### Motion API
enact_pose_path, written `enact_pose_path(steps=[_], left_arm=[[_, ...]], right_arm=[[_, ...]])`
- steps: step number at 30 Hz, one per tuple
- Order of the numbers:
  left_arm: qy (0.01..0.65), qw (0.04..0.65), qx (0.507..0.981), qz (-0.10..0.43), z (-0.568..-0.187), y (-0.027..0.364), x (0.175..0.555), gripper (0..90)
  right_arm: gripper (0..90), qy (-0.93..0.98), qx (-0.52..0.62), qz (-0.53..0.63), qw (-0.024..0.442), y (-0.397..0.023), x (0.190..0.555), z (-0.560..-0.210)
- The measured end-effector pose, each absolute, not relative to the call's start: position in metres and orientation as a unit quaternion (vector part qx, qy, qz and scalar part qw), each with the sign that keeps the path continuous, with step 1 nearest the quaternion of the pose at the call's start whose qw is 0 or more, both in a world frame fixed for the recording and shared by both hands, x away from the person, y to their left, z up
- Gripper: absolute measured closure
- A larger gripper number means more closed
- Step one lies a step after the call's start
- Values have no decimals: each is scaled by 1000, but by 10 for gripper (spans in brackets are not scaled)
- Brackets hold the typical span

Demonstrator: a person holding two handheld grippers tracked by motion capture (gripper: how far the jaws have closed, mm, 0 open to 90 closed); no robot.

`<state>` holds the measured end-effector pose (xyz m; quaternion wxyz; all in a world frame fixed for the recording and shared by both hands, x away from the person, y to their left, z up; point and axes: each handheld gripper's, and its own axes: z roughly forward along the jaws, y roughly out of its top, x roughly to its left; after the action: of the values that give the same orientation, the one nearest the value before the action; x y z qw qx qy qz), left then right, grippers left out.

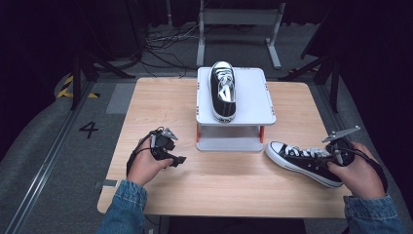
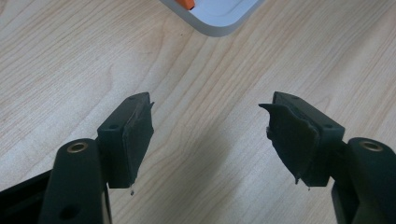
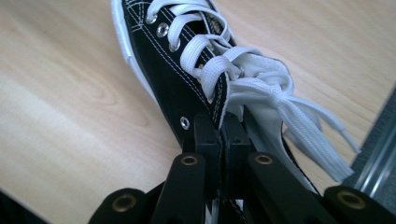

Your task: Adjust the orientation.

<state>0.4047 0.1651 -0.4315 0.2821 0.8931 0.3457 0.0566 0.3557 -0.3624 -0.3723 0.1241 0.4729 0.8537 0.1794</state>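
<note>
Left side first: we note the left gripper (image 1: 176,148) held low over bare desk (image 1: 146,107), near the front left corner of the white stand (image 1: 253,97), its fingers (image 2: 135,135) standing wide apart with nothing between them. In the left gripper view we see only wood grain past the pads and one rounded corner of the stand's base with an orange leg; this hand looks idle. At centre, one black-and-white sneaker (image 1: 223,90) already sits on the top of the stand, toe pointing away from the person. To the right, the second sneaker (image 1: 302,161) lies on the desk just beside the stand's front right corner, toe toward the stand, heel toward the right hand. The right gripper (image 1: 330,155) has its fingers (image 3: 208,135) pressed together on the collar edge of that shoe beside the tongue. We judge the step in hand to be the pick-up of the second shoe, grasp made, lift barely begun. Next move, in our view: raise it clear of the stand's rim, turn it parallel to the first, and set it in the free space right of it; a thin canvas pinch may let the shoe swing. The high view gives layout and free space; the right gripper view alone confirms the pinch and the loose lace bow (image 3: 280,93).
</note>
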Motion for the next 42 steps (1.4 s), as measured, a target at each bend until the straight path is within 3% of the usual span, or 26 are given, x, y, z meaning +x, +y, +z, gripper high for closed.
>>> enact_pose_path(steps=[6, 9, 12, 17, 26, 36, 42], left_arm=[[351, 286, 890, 56, -429, 171, 400, 313], [356, 284, 888, 57, -430, 175, 398, 313], [359, 284, 887, 58, -431, 176, 397, 313], [359, 284, 887, 57, -431, 177, 396, 314], [361, 285, 886, 54, -432, 177, 397, 313], [361, 280, 888, 59, -433, 178, 395, 312], [361, 281, 888, 53, -434, 177, 396, 312]], right_arm=[[883, 825, 511, 179, 161, -358, 362, -372], [882, 821, 521, 173, 158, -349, 366, -377], [879, 835, 504, 204, 87, -333, 366, -383], [865, 846, 476, 240, 31, -307, 367, -391], [691, 862, 415, 290, 15, -299, 367, -391], [609, 881, 369, 281, 97, -319, 367, -370], [524, 908, 327, 247, 95, -311, 372, -383]])
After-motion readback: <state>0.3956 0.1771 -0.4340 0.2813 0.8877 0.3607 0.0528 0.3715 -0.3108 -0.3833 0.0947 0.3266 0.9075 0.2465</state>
